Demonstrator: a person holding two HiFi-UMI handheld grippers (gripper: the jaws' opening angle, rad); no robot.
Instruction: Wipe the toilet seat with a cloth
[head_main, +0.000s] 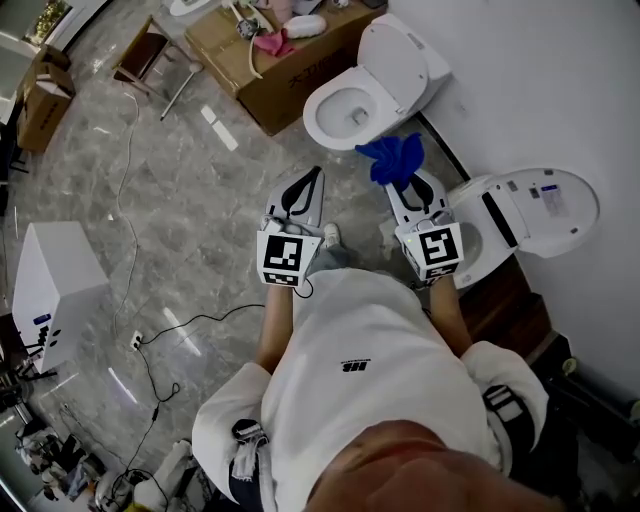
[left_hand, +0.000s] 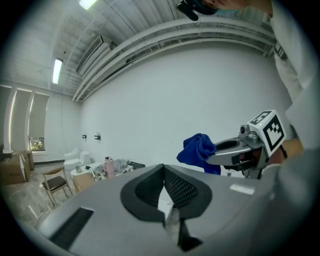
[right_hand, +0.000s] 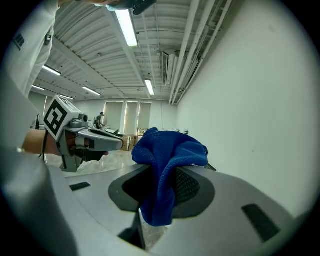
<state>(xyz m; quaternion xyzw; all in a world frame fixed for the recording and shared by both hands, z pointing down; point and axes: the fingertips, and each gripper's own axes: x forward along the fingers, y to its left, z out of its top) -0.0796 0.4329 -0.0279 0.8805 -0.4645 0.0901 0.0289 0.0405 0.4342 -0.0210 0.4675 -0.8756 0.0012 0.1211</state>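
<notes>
Seen from above, a person in a white shirt (head_main: 370, 350) stands on a grey marbled tile floor (head_main: 200, 190). Each hand holds a gripper, and both point forward.

The right gripper (head_main: 410, 185) has its jaws clamped on a bunched blue terry cloth (head_main: 393, 158). The cloth bulges above the jaw tips, and one fold hangs down between the dark pads (the right gripper view shows this plainly). The left gripper (head_main: 316, 175) has its jaws pressed together at the tips with nothing between them. The two grippers are held side by side and do not touch.

The cloth is held in the air and touches neither toilet. Just ahead of it stands a white porcelain toilet with its lid raised (head_main: 395, 55). Its white oval toilet seat (head_main: 322, 118) lies down around the open bowl. To the right, close beside the right gripper, a second white toilet (head_main: 560, 205) stands against the white wall (head_main: 540, 80), also with its lid up. In the head view the cloth lies between the two toilets, nearer the first.

A brown cardboard box (head_main: 275, 75) sits left of the first toilet, with a pink item and small white things on top. A white box-shaped cabinet (head_main: 55, 285) stands well off to the left, and a thin black cable (head_main: 190, 322) trails across the floor.
</notes>
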